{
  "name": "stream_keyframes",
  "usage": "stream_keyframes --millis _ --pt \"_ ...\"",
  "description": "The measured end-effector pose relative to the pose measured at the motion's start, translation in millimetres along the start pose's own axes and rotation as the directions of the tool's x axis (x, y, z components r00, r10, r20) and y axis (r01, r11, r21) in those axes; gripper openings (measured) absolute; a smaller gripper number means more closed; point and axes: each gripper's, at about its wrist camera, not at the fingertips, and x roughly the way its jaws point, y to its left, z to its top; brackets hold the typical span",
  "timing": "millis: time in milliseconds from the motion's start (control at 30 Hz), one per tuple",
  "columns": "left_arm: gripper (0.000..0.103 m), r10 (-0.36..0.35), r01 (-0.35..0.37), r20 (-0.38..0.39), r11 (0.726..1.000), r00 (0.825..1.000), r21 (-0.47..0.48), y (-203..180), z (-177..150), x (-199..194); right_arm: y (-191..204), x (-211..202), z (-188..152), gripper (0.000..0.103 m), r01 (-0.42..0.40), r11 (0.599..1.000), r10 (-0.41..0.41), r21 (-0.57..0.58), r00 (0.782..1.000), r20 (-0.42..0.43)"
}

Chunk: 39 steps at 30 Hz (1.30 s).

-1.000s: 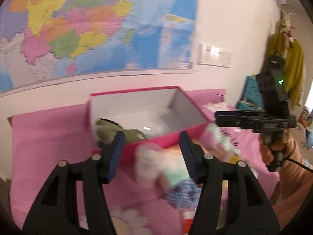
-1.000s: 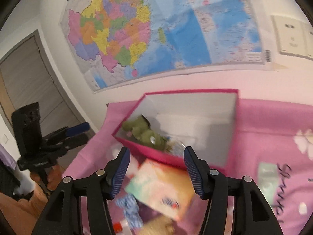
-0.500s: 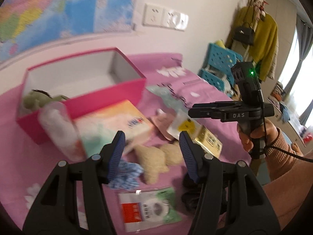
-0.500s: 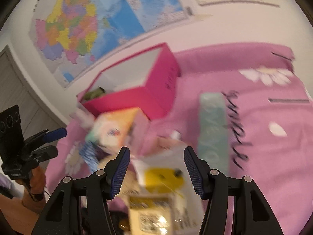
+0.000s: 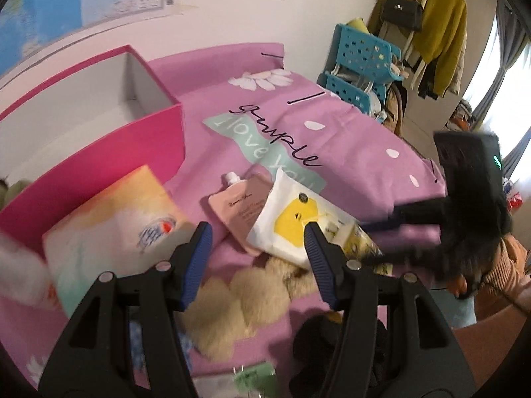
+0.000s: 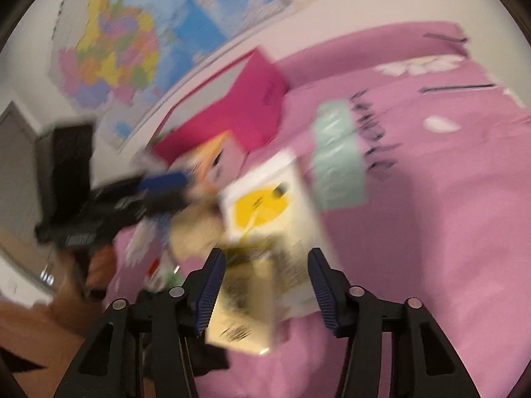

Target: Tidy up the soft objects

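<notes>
A beige plush toy (image 5: 245, 301) lies on the pink bedspread (image 5: 348, 152), right under my open left gripper (image 5: 255, 255). A white pack with a yellow patch (image 5: 298, 222), a pink pouch (image 5: 242, 209) and a pastel tissue pack (image 5: 113, 235) lie around it. The pink box (image 5: 109, 156) stands at the left. My right gripper (image 6: 265, 282) is open over the white and yellow pack (image 6: 265, 205) and a cream packet (image 6: 245, 311); that view is blurred. The right gripper also shows at the right in the left wrist view (image 5: 378, 242).
A black soft item (image 5: 325, 341) and a green-labelled sachet (image 5: 252, 374) lie near the front edge. A blue plastic rack (image 5: 361, 66) and hanging clothes (image 5: 438, 23) stand beyond the bed at the right. A map (image 6: 132, 33) hangs on the wall.
Both grippers have swung down and right, away from the pink box, and closer to the pile of packs and the plush. Both have stayed open and empty.
</notes>
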Motion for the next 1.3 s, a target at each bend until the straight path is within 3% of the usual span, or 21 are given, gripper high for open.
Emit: stream_keyframes --millis 133,300,467,567,633,800,1033,1133,1300 --pt "0.059 0.015 -0.015 -0.032 1.000 0.999 0.018 -2.9 7.5 15.4 24.9 15.0 -11.1 0.048 -0.077 0.994 0.072 -0.072 0.995 -0.062" --pt "0.059 0.005 -0.003 -0.052 0.999 0.999 0.032 -5.0 10.1 23.6 0.0 -6.5 -17.2 0.048 -0.005 0.999 0.005 0.041 1.000 -0.007" --pt "0.059 -0.015 0.019 -0.085 0.999 0.996 0.048 -8.6 12.4 37.4 -20.4 -21.3 -31.7 0.048 0.078 0.990 -0.077 0.119 0.997 -0.016" --pt "0.059 -0.026 0.032 -0.105 0.998 0.994 0.055 -11.6 10.6 42.9 -19.5 -19.2 -32.1 0.048 0.063 0.990 -0.063 0.126 0.998 -0.007" --pt "0.050 -0.038 0.046 -0.131 0.997 0.991 0.059 -13.9 8.1 47.2 -15.7 -14.1 -29.9 0.047 0.058 0.992 -0.057 0.113 0.998 -0.007" --pt "0.049 -0.061 0.068 -0.150 0.997 0.987 0.042 -13.2 6.3 50.0 -20.8 -2.7 -21.5 0.042 0.034 0.988 -0.041 0.149 0.998 0.043" --pt "0.044 -0.064 0.061 -0.124 0.998 0.990 -0.028 -4.9 5.8 39.7 -29.3 3.1 -10.7 0.023 0.018 0.983 -0.036 0.185 0.995 0.093" --pt "0.044 -0.053 0.049 -0.093 0.997 0.994 -0.052 -4.6 8.5 25.8 -26.0 -3.4 -1.3 0.023 0.007 0.985 -0.027 0.170 0.993 0.113" --pt "0.044 0.024 -0.023 0.027 0.999 0.999 -0.031 -8.9 22.5 -16.7 -1.6 -12.6 29.7 0.023 0.028 0.997 -0.038 0.073 0.990 0.139"
